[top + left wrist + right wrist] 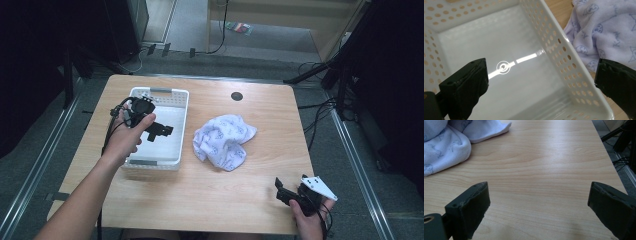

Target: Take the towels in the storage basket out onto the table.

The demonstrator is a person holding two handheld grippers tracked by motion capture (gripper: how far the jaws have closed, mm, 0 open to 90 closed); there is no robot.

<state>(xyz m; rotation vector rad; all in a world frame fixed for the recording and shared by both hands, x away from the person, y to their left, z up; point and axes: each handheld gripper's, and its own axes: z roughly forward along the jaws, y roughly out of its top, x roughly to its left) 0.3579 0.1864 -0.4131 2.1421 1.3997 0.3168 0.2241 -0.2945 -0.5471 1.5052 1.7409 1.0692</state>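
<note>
A crumpled pale cloth (223, 141) with a small blue print lies in the middle of the wooden table (235, 200). To its left stands a white perforated basket (172, 100), with nothing inside. My left gripper (161, 131) hovers over the basket's inside, open, jaws wide apart; its own view looks down on the basket (554, 37) floor, with the cloth (604, 30) beyond the wall. My right gripper (285, 192) rests low at the table's near right edge, open, with bare wood between its jaws. The cloth (446, 145) lies ahead of it to the left.
A small dark round grommet (236, 96) sits in the tabletop near the far edge. Cables and dark stands (325, 75) line the floor around the table. A metal rail (40, 165) runs along the floor at the left.
</note>
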